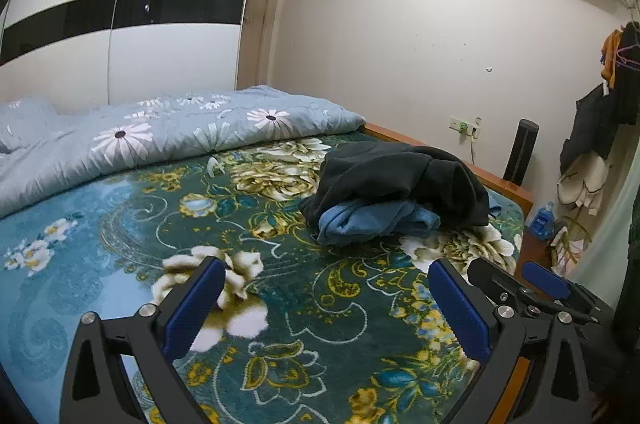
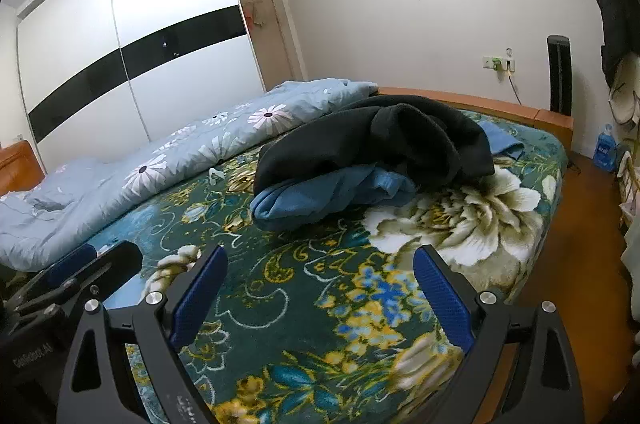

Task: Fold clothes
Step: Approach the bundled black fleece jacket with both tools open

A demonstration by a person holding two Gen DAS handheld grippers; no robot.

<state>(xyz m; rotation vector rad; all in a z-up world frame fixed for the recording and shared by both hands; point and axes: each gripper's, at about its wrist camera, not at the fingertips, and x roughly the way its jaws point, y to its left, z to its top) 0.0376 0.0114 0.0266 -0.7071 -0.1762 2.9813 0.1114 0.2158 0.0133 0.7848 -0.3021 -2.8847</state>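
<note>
A crumpled pile of clothes lies on the bed's floral blanket (image 1: pixel 280 304): a black garment (image 1: pixel 400 176) on top of a blue garment (image 1: pixel 372 220). In the right wrist view the black garment (image 2: pixel 380 140) and the blue garment (image 2: pixel 332 192) lie straight ahead. My left gripper (image 1: pixel 326 274) is open and empty, low over the blanket, short of the pile. My right gripper (image 2: pixel 320 262) is open and empty, also short of the pile. Each gripper shows at the edge of the other's view, the right one (image 1: pixel 516 278) and the left one (image 2: pixel 92 262).
A light blue daisy quilt (image 1: pixel 140 140) is bunched along the bed's far left. A small white clip (image 1: pixel 214 166) lies near it. The wooden bed frame (image 1: pixel 500 180) runs past the pile. Hanging clothes (image 1: pixel 600 112) and a blue bottle (image 1: pixel 544 220) stand at right.
</note>
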